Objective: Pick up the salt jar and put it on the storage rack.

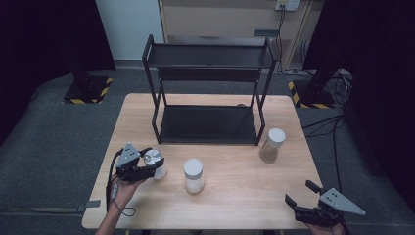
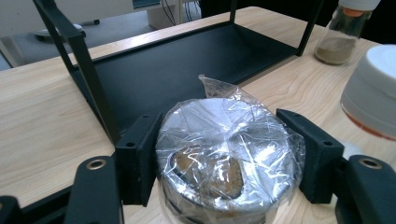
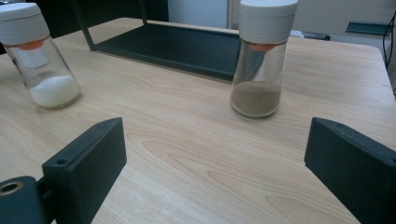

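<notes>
Crinkled clear plastic film, glossy and creased, covers the round silver top of the wrapped jar (image 2: 229, 154), and a brown patch shows through the film. The left gripper (image 1: 152, 166) is clamped on this jar, one flat matte-black jaw pressed against each side of its cylindrical body, at the near left of the tabletop (image 1: 235, 196), a pale wood-grain surface with rounded corners. Just right of it stands the salt shaker (image 1: 193, 175), a clear glass cylinder with a broad white ribbed cap, an orange ring under the cap and white grains settled at the bottom. Farther right, near the front right leg of the rack, stands the pepper shaker (image 3: 261, 60) of the same build, holding a fine tan-brown powder. The black metal rack (image 1: 208, 73) occupies the far middle of the tabletop: two flat rectangular shelves with shallow rims, carried on thin square-section posts. The right gripper (image 1: 299, 192) sits at the near right edge with its blocky black jaws spread wide apart over bare wood, nothing between them, and a grey three-cornered plate on top.
</notes>
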The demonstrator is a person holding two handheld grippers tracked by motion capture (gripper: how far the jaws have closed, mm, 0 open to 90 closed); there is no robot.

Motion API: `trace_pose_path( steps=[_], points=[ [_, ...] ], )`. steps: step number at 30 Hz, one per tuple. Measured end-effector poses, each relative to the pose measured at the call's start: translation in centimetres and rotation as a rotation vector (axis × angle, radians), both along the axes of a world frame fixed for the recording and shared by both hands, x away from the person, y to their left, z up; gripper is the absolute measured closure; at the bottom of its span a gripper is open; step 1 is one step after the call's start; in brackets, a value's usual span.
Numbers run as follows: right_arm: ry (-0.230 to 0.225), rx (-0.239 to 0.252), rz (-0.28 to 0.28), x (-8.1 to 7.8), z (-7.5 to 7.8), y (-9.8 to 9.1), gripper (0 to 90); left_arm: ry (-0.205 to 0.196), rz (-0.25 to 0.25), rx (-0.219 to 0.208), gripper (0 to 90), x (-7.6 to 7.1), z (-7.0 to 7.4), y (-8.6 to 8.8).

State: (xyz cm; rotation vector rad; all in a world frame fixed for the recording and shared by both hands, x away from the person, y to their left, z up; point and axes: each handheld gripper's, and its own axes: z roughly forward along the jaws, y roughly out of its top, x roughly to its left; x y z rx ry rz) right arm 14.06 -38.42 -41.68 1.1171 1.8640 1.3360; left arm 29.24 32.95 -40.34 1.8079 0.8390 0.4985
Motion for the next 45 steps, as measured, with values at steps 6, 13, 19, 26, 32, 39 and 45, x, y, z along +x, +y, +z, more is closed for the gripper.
trace_pose_path(
  steps=[6,13,19,26,32,39,45],
  points=[
    [0.000,0.001,0.000,0.0,0.0,0.0,5.6,0.008,0.004,0.003,33.4,0.7,0.5,-0.8],
    [-0.002,0.000,0.001,0.0,0.0,0.0,5.6,0.011,0.007,-0.005,33.4,1.2,0.9,-1.3],
    [-0.002,0.001,0.002,-0.1,0.0,0.0,5.6,0.013,0.007,-0.001,33.4,1.8,1.2,-1.8],
    [-0.002,0.002,0.002,0.0,0.0,-0.1,5.6,0.009,0.011,-0.001,33.4,2.6,1.7,-2.6],
    [-0.001,0.003,0.002,-0.1,0.0,-0.1,5.6,0.003,0.016,0.007,33.4,3.5,2.3,-3.4],
    [-0.005,0.003,0.004,-0.1,0.0,-0.2,5.7,0.000,0.029,0.024,33.4,4.5,2.8,-4.4],
    [-0.004,0.004,0.005,0.0,0.0,-0.2,5.7,0.001,0.049,0.022,33.4,5.4,3.0,-4.9]
  ],
)
